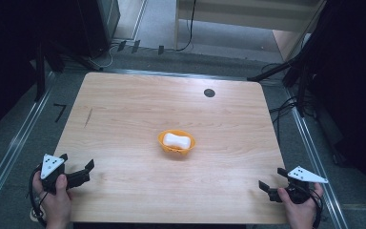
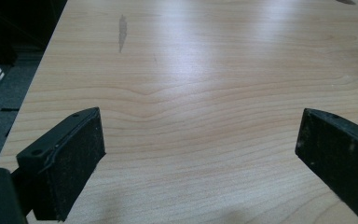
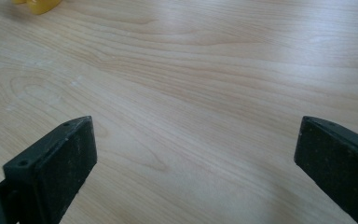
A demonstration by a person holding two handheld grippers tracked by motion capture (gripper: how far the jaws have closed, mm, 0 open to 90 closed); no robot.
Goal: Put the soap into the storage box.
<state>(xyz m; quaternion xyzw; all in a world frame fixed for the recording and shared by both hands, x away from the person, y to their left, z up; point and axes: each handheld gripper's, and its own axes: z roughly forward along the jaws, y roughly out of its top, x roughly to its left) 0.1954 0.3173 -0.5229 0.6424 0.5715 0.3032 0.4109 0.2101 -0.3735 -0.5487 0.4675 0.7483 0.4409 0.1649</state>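
Centrally, a small orange plastic bowl rests on a light wooden table with rounded corners, slightly nearer the person's edge than the far edge. Inside the bowl lies a white, rounded, bar-shaped object, lengthwise across the bowl; what it is made of cannot be told. In the right gripper view a yellow-orange edge of the bowl appears at the top left corner, well away from the jaws.

Beyond the bowl, a small dark round disc sits in the tabletop near the far edge, and a thin dark streak marks the wood toward the left side; the same streak shows in the left gripper view.

At the near left corner, the left gripper, black with a grey three-cornered plate on top, is held in the person's left hand and points toward the table's middle. Its jaws stand wide apart, with bare wood between them, as the left gripper view confirms. At the near right corner, the right gripper, of the same build, is held in the right hand, its jaws likewise spread wide over bare tabletop. Both grippers are well apart from the bowl and from each other.

Around the table lie a grey floor with cables, dark stands at both sides, and a pale wooden frame at the back.
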